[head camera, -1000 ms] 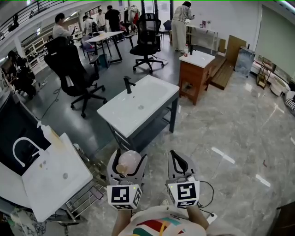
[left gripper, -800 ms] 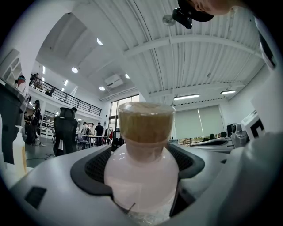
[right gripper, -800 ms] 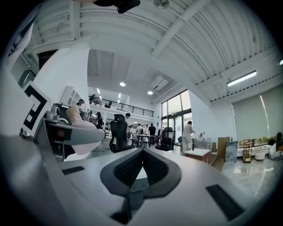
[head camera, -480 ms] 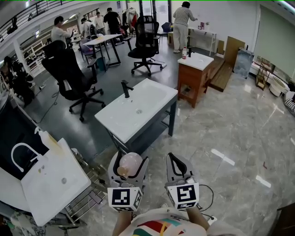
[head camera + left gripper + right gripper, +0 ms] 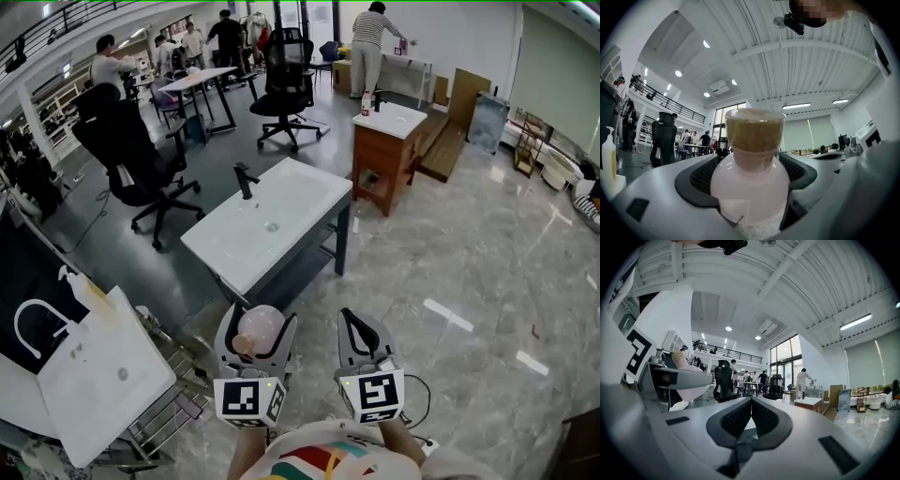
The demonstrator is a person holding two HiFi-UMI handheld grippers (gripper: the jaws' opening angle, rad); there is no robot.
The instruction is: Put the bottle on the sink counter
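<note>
My left gripper (image 5: pixel 255 339) is shut on a pale pink round bottle (image 5: pixel 259 327) with a tan cap (image 5: pixel 755 129); the jaws hug its belly on both sides. In the left gripper view the bottle (image 5: pixel 750 187) fills the middle and points upward. My right gripper (image 5: pixel 359 333) is shut with nothing in it, its pads (image 5: pixel 750 420) pressed together. Both are held low, close to my body. The white sink counter (image 5: pixel 234 242) with a black tap (image 5: pixel 245 176) stands ahead, beyond the grippers.
A second white sink (image 5: pixel 80 384) with a soap dispenser (image 5: pixel 84 292) sits at lower left over a wire rack (image 5: pixel 178 398). A wooden cabinet sink (image 5: pixel 382 150) stands further back. Office chairs (image 5: pixel 131 155), tables and people fill the far room. Marble floor (image 5: pixel 487 281) lies to the right.
The view has shifted forward and slightly right; the sink counter has drifted left and nearer. Both grippers keep their hold and their place relative to my body.
</note>
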